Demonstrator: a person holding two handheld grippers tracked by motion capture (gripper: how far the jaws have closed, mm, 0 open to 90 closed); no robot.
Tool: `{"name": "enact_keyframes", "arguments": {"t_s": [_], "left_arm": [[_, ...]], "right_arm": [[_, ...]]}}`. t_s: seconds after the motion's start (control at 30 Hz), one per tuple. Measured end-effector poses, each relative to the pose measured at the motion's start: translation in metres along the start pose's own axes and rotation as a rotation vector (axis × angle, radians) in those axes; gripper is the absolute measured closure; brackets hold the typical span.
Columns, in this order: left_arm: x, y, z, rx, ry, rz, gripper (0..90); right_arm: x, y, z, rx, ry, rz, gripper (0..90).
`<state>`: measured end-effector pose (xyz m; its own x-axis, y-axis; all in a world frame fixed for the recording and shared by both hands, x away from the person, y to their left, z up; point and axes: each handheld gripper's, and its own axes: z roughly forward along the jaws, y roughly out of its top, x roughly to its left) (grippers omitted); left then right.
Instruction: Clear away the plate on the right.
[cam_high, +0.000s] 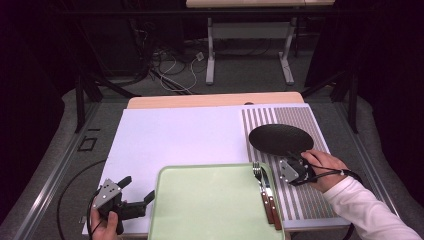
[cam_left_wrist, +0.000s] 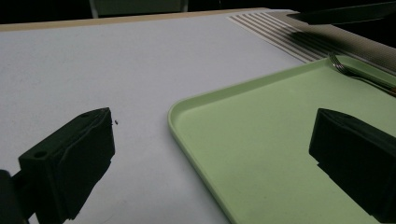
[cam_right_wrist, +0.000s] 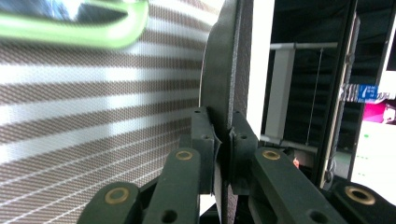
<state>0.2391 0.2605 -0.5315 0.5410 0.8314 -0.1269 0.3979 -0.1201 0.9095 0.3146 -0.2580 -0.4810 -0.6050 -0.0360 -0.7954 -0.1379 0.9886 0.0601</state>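
Observation:
A black round plate (cam_high: 278, 138) hangs just above the striped placemat (cam_high: 310, 125) at the right, and my right gripper (cam_high: 296, 162) is shut on its near rim. In the right gripper view both pads pinch the edge of the plate (cam_right_wrist: 225, 70), seen edge-on. A pale green tray (cam_high: 210, 205) lies at the table's front, with a fork (cam_high: 258, 175) and a knife (cam_high: 270, 195) along its right side. My left gripper (cam_high: 138, 189) stands open at the tray's left edge, one jaw over the white mat (cam_left_wrist: 93, 70), the other over the tray (cam_left_wrist: 261, 140).
A white mat (cam_high: 180, 135) covers the table's middle and left. The table's wooden far edge (cam_high: 215, 100) shows behind it. Beyond stand another table's legs (cam_high: 210, 55) and loose cables (cam_high: 170, 70) on the floor.

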Motion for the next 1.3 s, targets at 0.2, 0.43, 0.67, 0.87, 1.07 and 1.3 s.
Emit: {"name": "enact_keyframes", "arguments": {"t_s": [0.2, 0.43, 0.67, 0.87, 1.07, 1.3], "left_arm": [[0.0, 0.0, -0.001, 0.002, 0.004, 0.006, 0.4], [0.0, 0.0, -0.001, 0.001, 0.007, 0.006, 0.4], [0.0, 0.0, -0.003, -0.004, 0.007, 0.011, 0.4], [-0.001, 0.0, -0.003, -0.007, 0.005, 0.009, 0.4], [0.0, -0.001, -0.004, -0.007, 0.006, 0.011, 0.4], [0.0, 0.0, -0.004, -0.01, 0.006, 0.007, 0.4]], "right_arm": [[0.001, 0.017, -0.017, -0.036, -0.015, -0.027, 84.0], [0.004, 0.041, -0.035, -0.101, -0.045, -0.049, 83.7], [0.005, 0.065, -0.051, -0.17, -0.067, -0.108, 82.9], [0.006, 0.083, -0.06, -0.2, -0.068, -0.134, 82.8], [0.008, 0.097, -0.066, -0.25, -0.092, -0.166, 82.4], [0.014, 0.113, -0.072, -0.299, -0.076, -0.207, 82.3]]}}
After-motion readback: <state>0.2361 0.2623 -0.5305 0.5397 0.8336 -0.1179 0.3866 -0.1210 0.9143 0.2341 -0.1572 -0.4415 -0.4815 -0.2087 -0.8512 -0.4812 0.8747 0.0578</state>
